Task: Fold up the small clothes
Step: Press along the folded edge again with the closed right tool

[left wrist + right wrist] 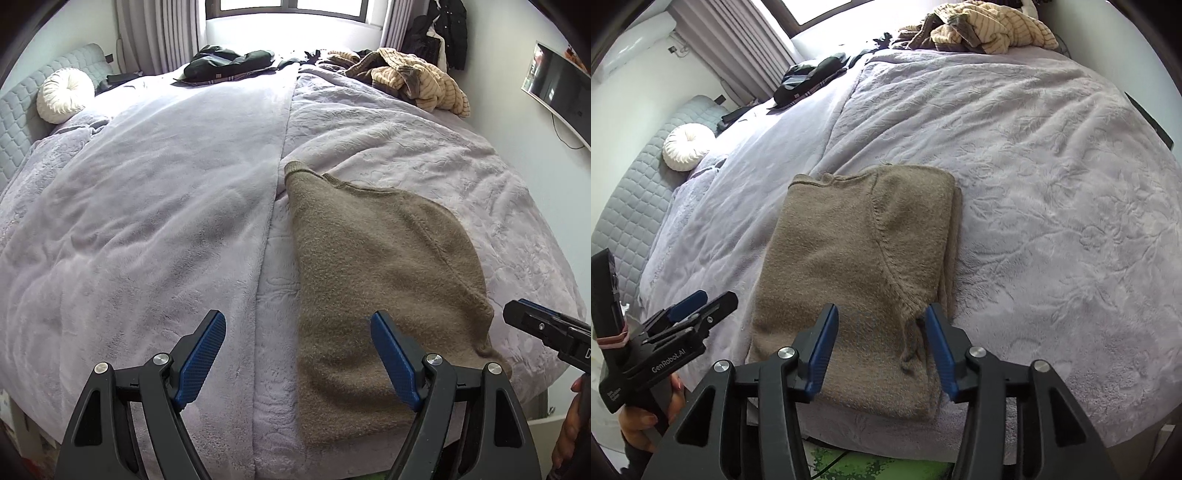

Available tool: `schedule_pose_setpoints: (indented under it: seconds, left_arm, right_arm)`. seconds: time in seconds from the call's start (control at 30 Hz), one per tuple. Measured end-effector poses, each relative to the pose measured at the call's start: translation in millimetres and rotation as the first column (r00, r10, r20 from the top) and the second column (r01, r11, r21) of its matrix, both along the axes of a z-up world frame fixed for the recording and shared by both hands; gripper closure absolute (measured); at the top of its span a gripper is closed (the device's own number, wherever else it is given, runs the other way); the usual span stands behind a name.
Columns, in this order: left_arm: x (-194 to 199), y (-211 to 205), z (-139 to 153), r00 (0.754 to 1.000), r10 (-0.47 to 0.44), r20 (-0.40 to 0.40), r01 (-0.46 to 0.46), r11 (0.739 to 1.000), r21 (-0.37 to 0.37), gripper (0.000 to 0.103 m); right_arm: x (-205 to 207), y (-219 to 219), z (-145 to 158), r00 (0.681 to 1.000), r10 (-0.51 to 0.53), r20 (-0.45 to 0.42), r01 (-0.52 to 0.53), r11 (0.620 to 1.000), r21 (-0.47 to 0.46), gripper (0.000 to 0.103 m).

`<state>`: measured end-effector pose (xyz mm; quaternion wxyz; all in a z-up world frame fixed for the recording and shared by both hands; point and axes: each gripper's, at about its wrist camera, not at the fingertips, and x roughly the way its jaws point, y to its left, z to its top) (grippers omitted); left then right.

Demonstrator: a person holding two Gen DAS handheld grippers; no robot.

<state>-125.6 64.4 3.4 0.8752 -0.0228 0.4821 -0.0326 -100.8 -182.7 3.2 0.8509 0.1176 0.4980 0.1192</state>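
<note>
One brown knit sweater (857, 266) is lying near the front edge of the bed (1052, 184), already doubled into a long rectangle with layers showing along its right side and the collar end pointing toward the window. The right gripper (881, 341) is hovering over the near hem, fingers spread wide, holding nothing; a loose tuft of yarn is sitting right between them. The left gripper (297, 356) is hanging over the sweater's left margin, also spread wide and empty, with its right finger above the knit and its left above the lilac blanket (129, 221). Judging the fold as partly done, with a hem-to-collar fold likely remaining. Risks from here: pinching only the top layer would be peeling the stack apart; catching the plush blanket along with the hem would be dragging bedding into the fold; uneven lifting by the two grippers would be skewing the rectangle; the near edge is sitting close to the mattress edge, so a pull toward the person could be sliding it off. Counts: one sweater in work, two grippers, one round white cushion (64, 96) by the headboard, one heap of striped and brown clothes (417, 79) at the far side, one dark garment (229, 64) under the window.
</note>
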Motion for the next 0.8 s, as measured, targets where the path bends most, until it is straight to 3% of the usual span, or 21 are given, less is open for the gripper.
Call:
schedule_pose_setpoints:
  seconds: [0.1,0.3,0.4,0.53,0.57,0.6,0.63,0.7,0.8]
  left_arm:
    - [-0.7,-0.5,-3.2,1.0,-0.002,-0.012,0.002,1.0,-0.002,0.021]
    - [6.2,7.0,-6.6,0.999,0.026,-0.02,-0.026,1.0,0.002,0.021]
    - [10.5,10.2,-9.0,0.999,0.035,-0.026,-0.035,0.999,0.002,0.021]
    - [18.1,11.4,-14.7,0.999,0.042,-0.033,-0.041,0.999,0.018,0.021]
    - [20.9,12.1,-15.6,0.998,0.047,-0.035,-0.047,0.999,0.02,0.021]
    - [24.9,13.8,-16.9,0.998,0.055,-0.037,-0.055,0.998,0.021,0.021]
    - [30.2,16.3,-17.9,0.997,0.066,-0.043,-0.065,0.998,0.021,0.021]
    - [40.5,21.1,-18.2,0.996,0.083,-0.042,-0.082,0.996,0.017,0.021]
    - [62.4,27.2,-22.1,0.993,0.114,-0.029,-0.112,0.992,0.049,0.021]
  right_arm:
    - [2.3,-0.8,-3.8,1.0,-0.006,-0.008,0.006,1.0,-0.015,0.042]
    - [24.4,-9.6,-16.0,0.999,-0.045,-0.027,0.044,0.998,-0.034,0.041]
    - [46.7,-20.1,-32.2,0.994,-0.08,-0.075,0.085,0.995,0.06,0.042]
    - [80.1,-34.1,-55.0,0.984,-0.116,-0.135,0.14,0.974,0.181,0.053]
    - [84.6,-35.6,-58.4,0.983,-0.116,-0.143,0.143,0.969,0.2,0.061]
    - [91.1,-37.4,-63.2,0.98,-0.117,-0.164,0.152,0.962,0.225,0.077]
    - [93.7,-37.5,-64.9,0.979,-0.109,-0.171,0.149,0.958,0.244,0.084]
    - [94.8,-33.6,-58.6,0.987,-0.084,-0.14,0.116,0.963,0.242,0.087]
    - [92.8,-21.0,-41.1,0.998,-0.036,-0.059,0.044,0.988,0.147,0.087]
